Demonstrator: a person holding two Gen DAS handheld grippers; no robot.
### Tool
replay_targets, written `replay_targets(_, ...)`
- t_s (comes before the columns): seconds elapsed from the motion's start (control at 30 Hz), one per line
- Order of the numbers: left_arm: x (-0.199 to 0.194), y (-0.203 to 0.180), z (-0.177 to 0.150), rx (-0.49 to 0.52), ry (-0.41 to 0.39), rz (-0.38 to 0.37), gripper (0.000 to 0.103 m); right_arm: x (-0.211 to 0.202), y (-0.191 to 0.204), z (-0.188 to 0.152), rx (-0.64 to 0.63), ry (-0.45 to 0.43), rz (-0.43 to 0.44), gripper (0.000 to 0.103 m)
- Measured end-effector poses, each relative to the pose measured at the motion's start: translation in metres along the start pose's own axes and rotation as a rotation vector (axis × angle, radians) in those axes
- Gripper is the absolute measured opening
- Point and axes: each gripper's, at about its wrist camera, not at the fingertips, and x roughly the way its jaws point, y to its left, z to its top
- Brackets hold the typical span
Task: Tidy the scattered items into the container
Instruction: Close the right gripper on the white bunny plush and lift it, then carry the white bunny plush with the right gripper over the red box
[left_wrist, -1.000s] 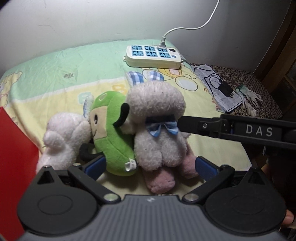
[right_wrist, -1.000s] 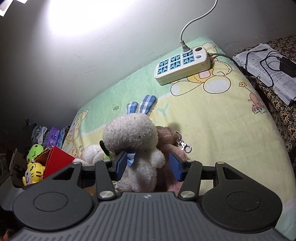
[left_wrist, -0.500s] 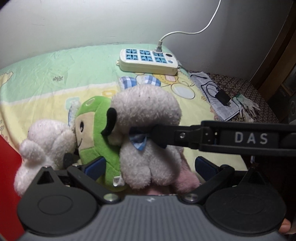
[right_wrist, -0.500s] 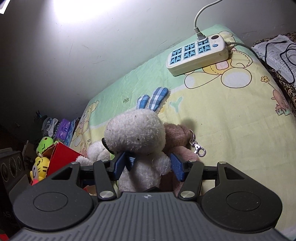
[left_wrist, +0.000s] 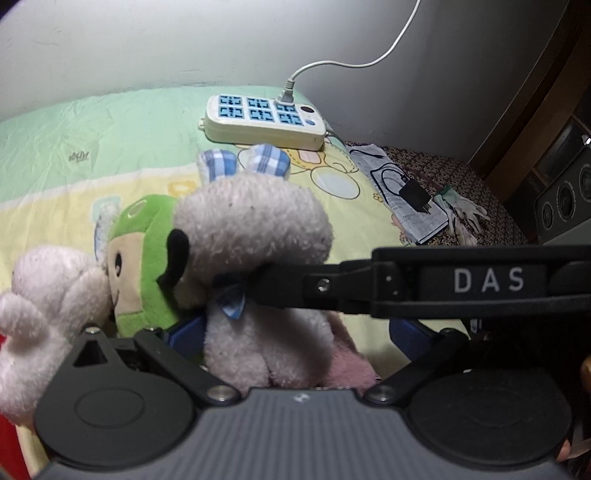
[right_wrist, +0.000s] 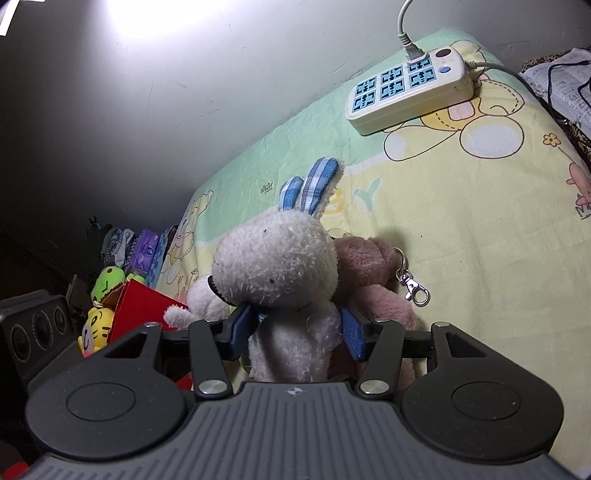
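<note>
A white plush rabbit (right_wrist: 280, 269) with blue checked ears stands on the bed sheet. My right gripper (right_wrist: 295, 328) is shut on the rabbit's neck and body. The rabbit also shows in the left wrist view (left_wrist: 255, 236), with the right gripper's arm (left_wrist: 369, 284) across it. A green plush (left_wrist: 144, 258), a small white plush (left_wrist: 48, 291) and a pink plush (right_wrist: 373, 273) with a key clasp press against it. My left gripper (left_wrist: 295, 332) is open around the rabbit's lower body. The red container (right_wrist: 140, 310) is at the left.
A white power strip (left_wrist: 266, 122) with its cord lies at the far end of the bed. Papers, a charger (left_wrist: 413, 192) and gloves lie on the patterned cloth to the right. Yellow and green plush toys (right_wrist: 99, 314) sit by the red container. A speaker (right_wrist: 33, 328) stands at left.
My right gripper has closed in on the rabbit and raised it a little. My left gripper has moved closer to the group of plush toys.
</note>
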Motion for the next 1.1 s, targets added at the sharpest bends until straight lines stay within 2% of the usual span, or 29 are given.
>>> replay_targets(0.07,0.001,-0.001,-0.001,0.003,-0.002,0.002,0.101,0.003,-0.002,0.001,0.019,0.009,0.016,0.055)
replay_targets(0.2,-0.003,-0.004,-0.002,0.007,-0.005,0.006,0.101,0.001,-0.004,0.000,0.036,0.016,0.051,0.045)
replay_targets(0.4,-0.016,-0.010,-0.004,0.022,-0.012,0.001,0.097,-0.012,0.004,-0.008,0.010,0.002,0.059,0.039)
replay_targets(0.7,-0.042,-0.030,-0.026,0.033,-0.001,-0.022,0.095,-0.037,0.017,-0.036,-0.002,0.005,0.044,0.038)
replay_targets(1.1,-0.103,-0.036,-0.057,0.024,-0.072,-0.014,0.095,-0.063,0.059,-0.076,-0.089,-0.020,0.067,0.038)
